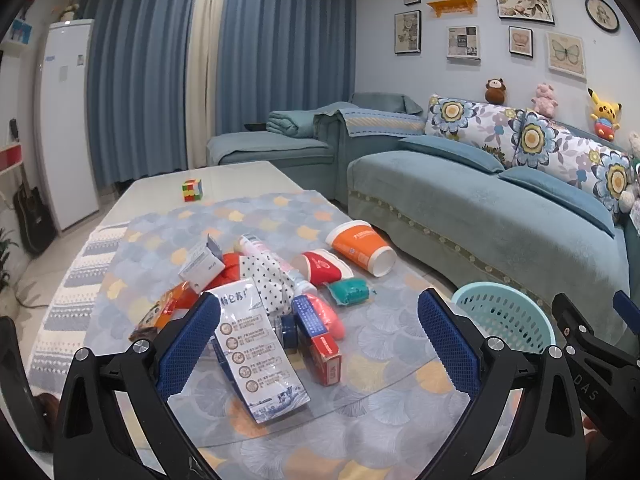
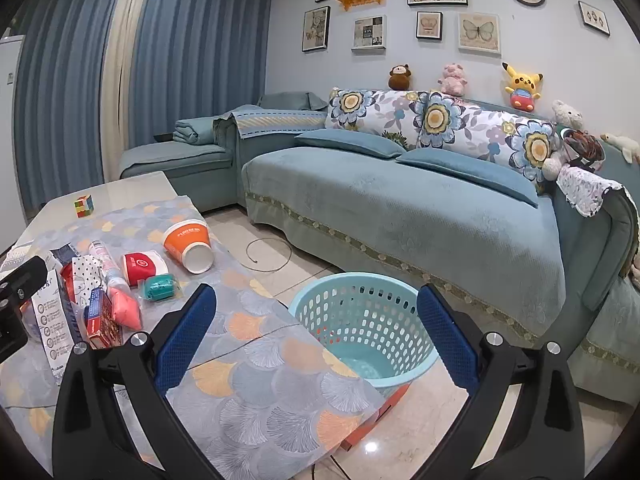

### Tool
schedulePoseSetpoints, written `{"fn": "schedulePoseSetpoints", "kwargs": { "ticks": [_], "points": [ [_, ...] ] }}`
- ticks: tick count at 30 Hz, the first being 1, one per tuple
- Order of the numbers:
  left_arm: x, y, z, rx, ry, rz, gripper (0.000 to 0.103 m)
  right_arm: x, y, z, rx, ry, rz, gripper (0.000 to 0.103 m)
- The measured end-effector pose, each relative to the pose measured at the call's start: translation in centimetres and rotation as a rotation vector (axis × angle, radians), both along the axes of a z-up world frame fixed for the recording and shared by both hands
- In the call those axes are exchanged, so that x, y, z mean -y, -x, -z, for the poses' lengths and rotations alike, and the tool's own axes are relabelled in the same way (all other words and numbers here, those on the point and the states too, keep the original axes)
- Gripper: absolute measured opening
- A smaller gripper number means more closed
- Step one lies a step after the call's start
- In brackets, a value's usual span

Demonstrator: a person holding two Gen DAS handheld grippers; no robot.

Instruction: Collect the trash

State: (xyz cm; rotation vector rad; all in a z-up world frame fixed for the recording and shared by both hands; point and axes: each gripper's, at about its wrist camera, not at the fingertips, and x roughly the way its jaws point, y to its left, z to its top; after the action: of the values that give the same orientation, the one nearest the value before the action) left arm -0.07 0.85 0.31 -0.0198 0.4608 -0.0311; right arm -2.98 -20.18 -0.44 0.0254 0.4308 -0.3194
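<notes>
A: Biggest first, what's in the rm?

B: Teal L-shaped fabric sofa [image 2: 400, 216] w/ floral cushions along the wall. In front of it a long low surface [image 1: 240, 178], pale top, covered w/ a fan-patterned grey, blue & orange cloth [image 1: 380, 360].

A: Bin?

B: Light-teal perforated plastic basket [image 2: 360, 320] on the tiled floor, betw. the surface's edge & the sofa. Looks empty inside.

A: Grippers?

B: Left gripper [image 1: 318, 344]: black frame, blue pads, spread wide, nothing pinched, over the near end of the trash pile. Right gripper [image 2: 316, 340]: also spread wide, nothing in it, hovering near the surface corner w/ the basket showing betw. its fingers.

A: Trash?

B: All on the cloth, none in the basket. Orange & white paper cup [image 1: 362, 248] on its side, mouth twd the sofa. Next to it a red & white paper cup [image 1: 322, 266], also tipped. White printed plastic pouch [image 1: 256, 352] nearest the left gripper. Polka-dot white wrapper [image 1: 266, 280] mid-pile. Red & blue cardboard box [image 1: 320, 340] beside a pink packet [image 1: 330, 314]. Small white carton [image 1: 202, 266] tilted at the pile's left; orange snack wrapper [image 1: 160, 312] below it. Teal crumpled packet [image 1: 350, 292] just beside the red cup.

A: Anything else?

B: Multicoloured puzzle cube [image 1: 192, 190] at the far end, well apart from the pile.
</notes>
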Motion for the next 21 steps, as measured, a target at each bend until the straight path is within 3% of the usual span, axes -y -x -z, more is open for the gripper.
{"fn": "schedulePoseSetpoints", "kwargs": {
  "ticks": [21],
  "points": [
    [0.04, 0.01, 0.12, -0.005, 0.011, -0.003, 0.096, 0.34, -0.46, 0.55, -0.018, -0.016, 0.001, 0.095]
  ]
}}
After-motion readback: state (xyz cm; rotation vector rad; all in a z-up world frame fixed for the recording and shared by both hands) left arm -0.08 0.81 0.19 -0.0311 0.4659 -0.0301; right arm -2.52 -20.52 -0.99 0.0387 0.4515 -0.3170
